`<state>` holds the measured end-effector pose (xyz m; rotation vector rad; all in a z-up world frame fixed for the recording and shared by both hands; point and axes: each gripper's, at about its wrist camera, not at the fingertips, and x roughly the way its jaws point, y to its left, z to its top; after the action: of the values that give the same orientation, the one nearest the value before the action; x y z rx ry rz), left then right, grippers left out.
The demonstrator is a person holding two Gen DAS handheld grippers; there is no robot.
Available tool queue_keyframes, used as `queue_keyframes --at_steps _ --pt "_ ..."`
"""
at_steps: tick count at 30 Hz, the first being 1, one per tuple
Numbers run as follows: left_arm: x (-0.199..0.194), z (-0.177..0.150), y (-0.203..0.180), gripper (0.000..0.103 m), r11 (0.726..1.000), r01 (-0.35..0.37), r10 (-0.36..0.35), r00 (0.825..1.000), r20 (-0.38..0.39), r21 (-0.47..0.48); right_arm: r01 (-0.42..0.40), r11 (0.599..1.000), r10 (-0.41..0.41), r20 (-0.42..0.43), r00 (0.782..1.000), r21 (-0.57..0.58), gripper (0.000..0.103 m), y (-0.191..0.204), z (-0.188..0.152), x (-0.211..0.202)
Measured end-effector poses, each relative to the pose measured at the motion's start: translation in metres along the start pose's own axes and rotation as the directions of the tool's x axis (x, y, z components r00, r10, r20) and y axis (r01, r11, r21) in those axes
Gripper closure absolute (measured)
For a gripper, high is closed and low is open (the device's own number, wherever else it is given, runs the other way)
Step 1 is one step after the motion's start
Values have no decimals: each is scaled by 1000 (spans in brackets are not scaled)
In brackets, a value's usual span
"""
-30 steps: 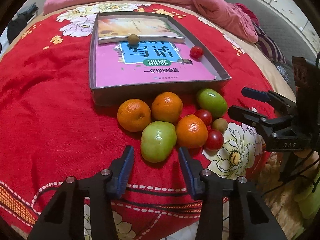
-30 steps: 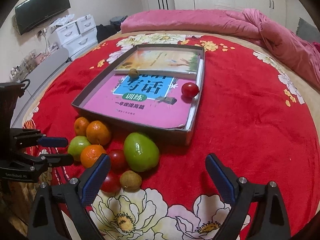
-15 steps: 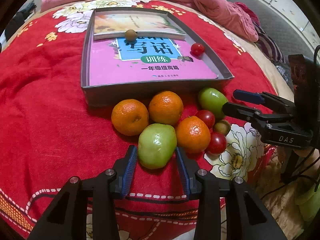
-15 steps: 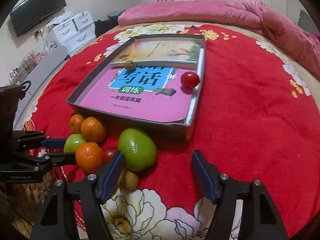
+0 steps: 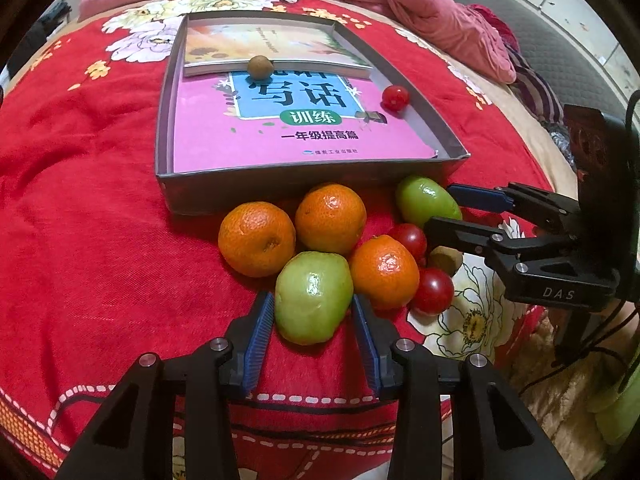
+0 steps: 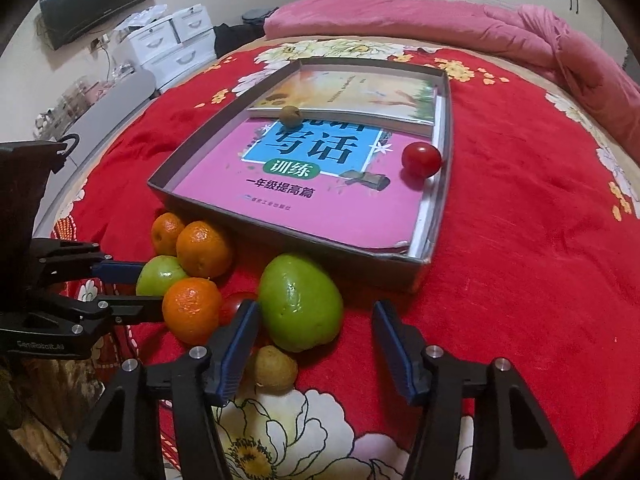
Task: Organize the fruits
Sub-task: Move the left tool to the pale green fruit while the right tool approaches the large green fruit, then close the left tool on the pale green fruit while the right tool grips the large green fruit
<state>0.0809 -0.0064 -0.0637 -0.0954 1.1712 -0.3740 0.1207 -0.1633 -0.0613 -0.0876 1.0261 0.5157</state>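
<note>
Fig. Two-handed pick at the fruit pile, seen from both wrist cams.

L to R: the left gripper (image 5: 314, 322) is sitting low on the red blanket (image 5: 100, 248), its blue pads pressing on both sides of a green fruit (image 5: 314, 296), i.e. closed on it, fruit not yet lifted. Just beyond its tips three oranges are lying: one ahead-left (image 5: 257, 239), one straight ahead (image 5: 331, 219), one touching the held fruit on the right (image 5: 385, 272). Further right, two tomatoes (image 5: 434, 290) and a small brown fruit (image 5: 446, 258) are crowding against that orange.

The right gripper (image 6: 316, 344) is straddling a second green fruit (image 6: 301, 302). Its jaws have just been closing w/ the fruit between them; the L pad looks about touching, the R pad (image 6: 390, 346) is standing clear, so no grip yet. A brown fruit (image 6: 272, 368) is lying just under the L finger.

Ahead of both tools the box (image 5: 168, 184) is holding books (image 5: 296, 128), plus one brown fruit (image 5: 260, 67) and one tomato (image 5: 395, 97).

Step in hand, judged: grasping two green fruits for transfer to the box; sorting barely begun. Next move calls for the right jaws finishing closure w/o pinching the brown fruit or tomato, then both lifting clear of the neighbours and over the near box wall.
</note>
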Motion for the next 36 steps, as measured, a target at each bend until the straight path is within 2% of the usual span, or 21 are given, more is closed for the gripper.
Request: queue_keyframes --at_steps 3,7,13,19,25,36 --pt "1 1 1 61 1000 10 -10 1000 -2 -6 -35 999 35 -14 999 3 44 -4 3 3" --pt "2 1 1 61 1000 13 -13 1000 -1 -4 -117 993 117 -29 993 4 58 -7 6 6" --pt "2 1 1 61 1000 15 -15 1000 2 2 -110 994 110 -20 994 -8 59 -5 5 0" --pt "2 1 1 61 1000 14 -15 1000 1 4 -31 999 30 -33 999 -9 59 -11 -5 -12" --pt "4 1 2 60 1000 19 -19 1000 0 -5 -8 999 7 -43 999 -34 58 -10 -6 -8" --pt "9 5 2 61 1000 19 -19 1000 8 -14 -15 999 14 -45 999 -31 59 -9 -2 3"
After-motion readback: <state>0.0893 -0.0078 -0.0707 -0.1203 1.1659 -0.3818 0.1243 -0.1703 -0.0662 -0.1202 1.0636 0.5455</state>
